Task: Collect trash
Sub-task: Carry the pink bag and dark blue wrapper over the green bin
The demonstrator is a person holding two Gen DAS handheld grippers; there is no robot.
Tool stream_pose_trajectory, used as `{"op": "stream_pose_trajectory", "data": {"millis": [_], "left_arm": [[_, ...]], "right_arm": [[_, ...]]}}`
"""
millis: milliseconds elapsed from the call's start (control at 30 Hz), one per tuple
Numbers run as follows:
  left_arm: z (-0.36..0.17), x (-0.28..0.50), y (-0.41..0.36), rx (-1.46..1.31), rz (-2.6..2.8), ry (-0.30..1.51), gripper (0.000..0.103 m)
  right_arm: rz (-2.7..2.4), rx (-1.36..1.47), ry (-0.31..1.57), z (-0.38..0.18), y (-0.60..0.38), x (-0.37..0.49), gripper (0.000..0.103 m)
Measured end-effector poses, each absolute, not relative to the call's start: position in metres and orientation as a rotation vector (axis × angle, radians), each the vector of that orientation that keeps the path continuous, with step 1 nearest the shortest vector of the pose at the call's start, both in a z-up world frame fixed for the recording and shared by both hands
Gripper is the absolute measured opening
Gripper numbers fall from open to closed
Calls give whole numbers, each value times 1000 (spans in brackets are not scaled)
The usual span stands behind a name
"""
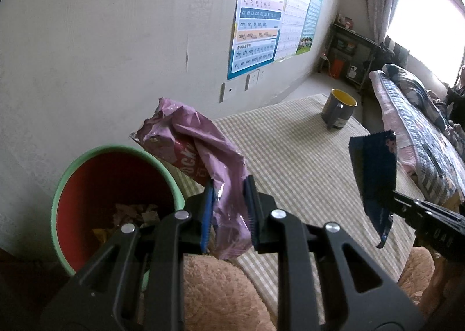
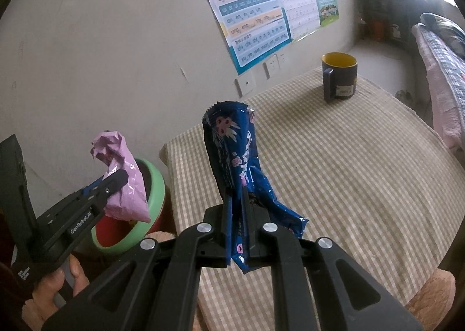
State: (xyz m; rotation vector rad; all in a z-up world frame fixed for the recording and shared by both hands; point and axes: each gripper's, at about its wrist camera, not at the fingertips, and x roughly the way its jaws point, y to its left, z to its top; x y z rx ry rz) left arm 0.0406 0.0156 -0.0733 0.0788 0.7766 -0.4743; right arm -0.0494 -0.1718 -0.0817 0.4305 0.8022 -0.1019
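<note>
My left gripper [image 1: 229, 185] is shut on a crumpled pink snack wrapper [image 1: 200, 151] and holds it in the air beside the bin's right rim. The bin [image 1: 72, 168] has a green rim and red inside, with paper scraps at its bottom. My right gripper [image 2: 237, 194] is shut on a dark blue snack wrapper [image 2: 232, 154] and holds it upright above the checked tablecloth [image 2: 348, 171]. The left gripper [image 2: 116, 178] with the pink wrapper [image 2: 125, 185] also shows in the right wrist view, over the bin [image 2: 157, 185]. The blue wrapper [image 1: 375, 174] shows at the right of the left wrist view.
A dark mug [image 2: 340, 77] with a yellow inside stands at the far end of the table. The wall with posters [image 1: 261, 26] runs along the left. A bed with a patterned quilt [image 1: 421, 127] lies at the right. A shelf [image 1: 345, 49] stands in the far corner.
</note>
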Motion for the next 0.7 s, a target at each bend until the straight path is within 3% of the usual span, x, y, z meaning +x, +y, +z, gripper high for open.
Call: {"op": "stream_pose_trajectory", "data": {"millis": [700], "left_arm": [[-72,43,22,92,-425,765,20]], "right_arm": [[-66,424,818,-86,-163,-50,7]]}}
